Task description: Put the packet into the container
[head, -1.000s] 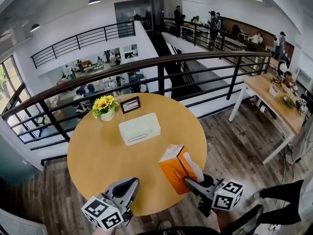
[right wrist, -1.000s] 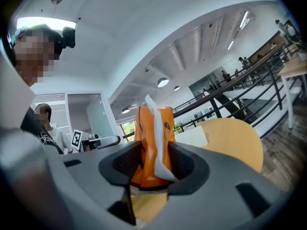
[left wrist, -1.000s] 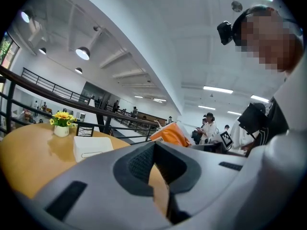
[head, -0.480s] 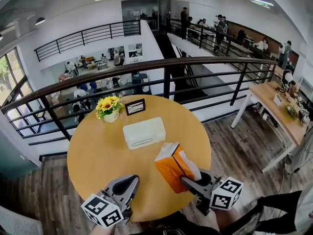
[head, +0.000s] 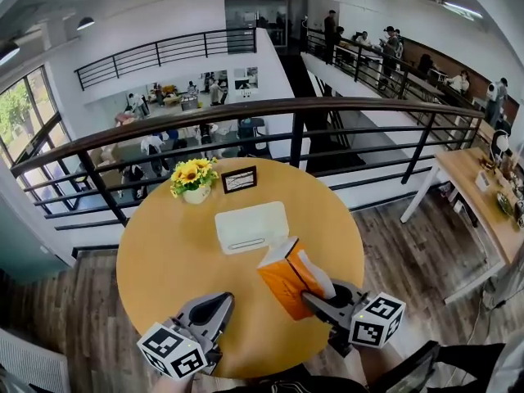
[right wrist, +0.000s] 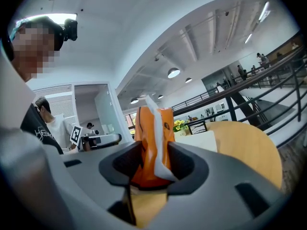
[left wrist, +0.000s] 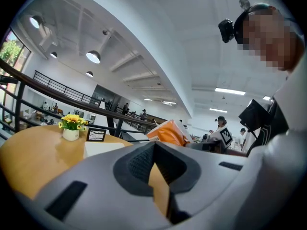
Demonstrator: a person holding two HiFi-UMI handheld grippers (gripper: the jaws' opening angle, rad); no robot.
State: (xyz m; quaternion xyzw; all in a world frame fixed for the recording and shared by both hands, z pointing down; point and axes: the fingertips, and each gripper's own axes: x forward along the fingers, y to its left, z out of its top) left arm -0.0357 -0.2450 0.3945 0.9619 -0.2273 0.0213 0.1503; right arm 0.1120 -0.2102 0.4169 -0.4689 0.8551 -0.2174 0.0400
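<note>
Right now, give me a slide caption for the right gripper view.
Right gripper clamps an orange packet over a round wooden table, white container beyond.

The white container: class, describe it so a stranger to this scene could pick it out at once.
Find the round wooden table by the black railing. Near its middle, just in front of the sunflower pot and the small frame, lies the white container. It alone is a flat white box with rounded corners.

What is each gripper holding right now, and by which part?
The right gripper holds the orange packet, its fingers clamped on the packet's near end. The left gripper holds nothing.
</note>
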